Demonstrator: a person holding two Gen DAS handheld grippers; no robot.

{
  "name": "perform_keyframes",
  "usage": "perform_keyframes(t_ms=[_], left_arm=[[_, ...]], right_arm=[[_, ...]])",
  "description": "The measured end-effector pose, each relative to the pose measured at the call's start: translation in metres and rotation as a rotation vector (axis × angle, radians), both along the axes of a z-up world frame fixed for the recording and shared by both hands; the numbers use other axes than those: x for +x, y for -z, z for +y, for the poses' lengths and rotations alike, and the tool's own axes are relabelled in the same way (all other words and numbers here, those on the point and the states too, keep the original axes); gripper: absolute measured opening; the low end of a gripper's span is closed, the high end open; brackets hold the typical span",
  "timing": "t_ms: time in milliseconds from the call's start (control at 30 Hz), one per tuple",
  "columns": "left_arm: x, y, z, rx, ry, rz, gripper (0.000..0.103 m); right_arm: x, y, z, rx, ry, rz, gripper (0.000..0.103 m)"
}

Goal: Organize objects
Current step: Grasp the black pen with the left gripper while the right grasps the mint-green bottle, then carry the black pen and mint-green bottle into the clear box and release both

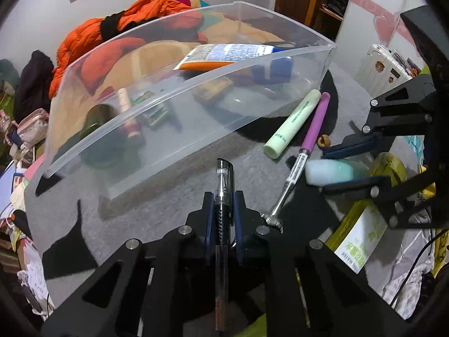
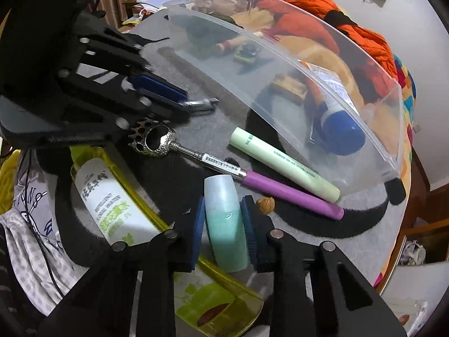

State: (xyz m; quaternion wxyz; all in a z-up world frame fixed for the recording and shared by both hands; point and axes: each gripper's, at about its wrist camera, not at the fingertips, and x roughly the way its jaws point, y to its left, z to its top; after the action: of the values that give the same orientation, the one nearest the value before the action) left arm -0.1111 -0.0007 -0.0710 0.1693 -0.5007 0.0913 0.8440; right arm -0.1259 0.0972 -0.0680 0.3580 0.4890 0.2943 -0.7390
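My left gripper [image 1: 223, 199] is shut on a black gel pen [image 1: 223, 179] that lies on the grey mat, its cap end pointing toward the clear plastic bin [image 1: 157, 118]. From the right wrist view the left gripper [image 2: 182, 98] shows at the upper left, with the pen's tip [image 2: 203, 104] sticking out. My right gripper [image 2: 224, 220] is shut on a small pale teal bottle [image 2: 220, 193], with a blue pad pressed on each side. The left wrist view shows the same right gripper [image 1: 338, 164] and the bottle [image 1: 327, 172] at the right.
A pale green tube [image 2: 283, 163] and a purple-handled metal scratcher [image 2: 291, 193] lie side by side beside the bin [image 2: 280, 64]. A small nut [image 2: 266, 204] sits near them. A yellow pouch with a white bottle [image 2: 112, 205] lies at the mat's edge. The bin holds several items.
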Motion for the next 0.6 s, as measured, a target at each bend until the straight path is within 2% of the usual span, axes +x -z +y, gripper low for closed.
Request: perform_keyframes(t_ms=[233,600], left_arm=[[0.019,-0.021,-0.02,0.017,-0.063,0.098,0.012],[0.034,-0.066,-0.037,0.081,-0.152,0.255,0.012]], right_arm=[[-0.001,-0.008,0.013,-0.038,0.052,0.021,0.023],[0.004,-0.06,0.035,-0.218,0.183,0.142,0.023]])
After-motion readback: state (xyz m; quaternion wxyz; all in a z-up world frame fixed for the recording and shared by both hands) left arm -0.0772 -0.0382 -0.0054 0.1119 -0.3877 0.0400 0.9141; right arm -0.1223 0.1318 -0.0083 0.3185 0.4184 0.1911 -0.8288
